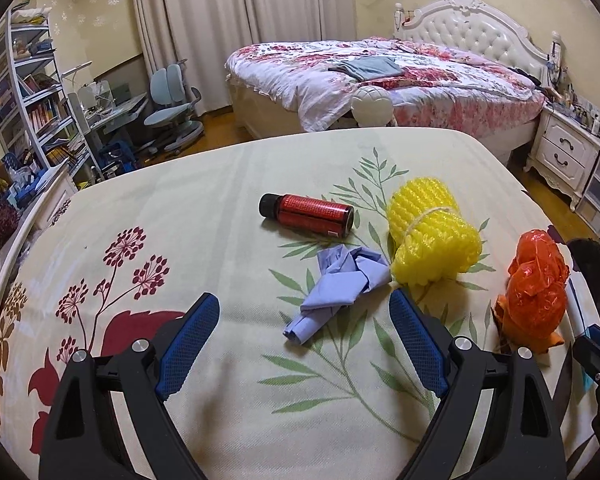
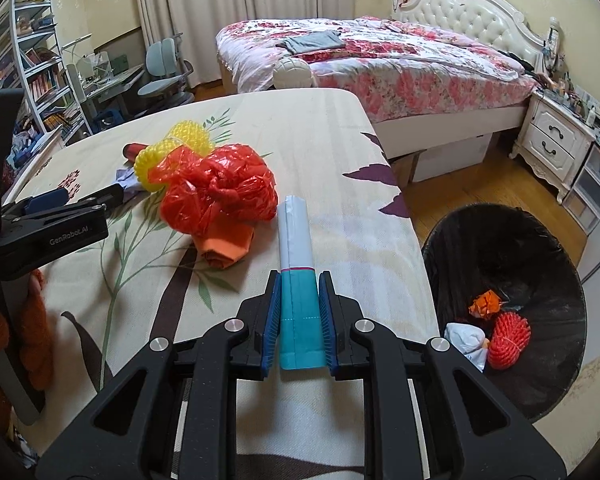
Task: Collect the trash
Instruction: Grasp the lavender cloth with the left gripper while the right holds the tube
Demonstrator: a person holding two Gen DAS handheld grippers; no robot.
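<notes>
Two hand-held grippers: right (image 2: pixel 299 322) clamps a flattened paper tube (image 2: pixel 296 256), left (image 1: pixel 304 334) gapes empty.

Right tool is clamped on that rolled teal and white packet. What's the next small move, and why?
Probably swing the right tool sideways until it hangs over the black bin, then open it. The packet is already pinched between its pads and lifted above the table, and the bin stands open just beside the table edge with other scraps inside. The left tool is open and holds nothing.
</notes>
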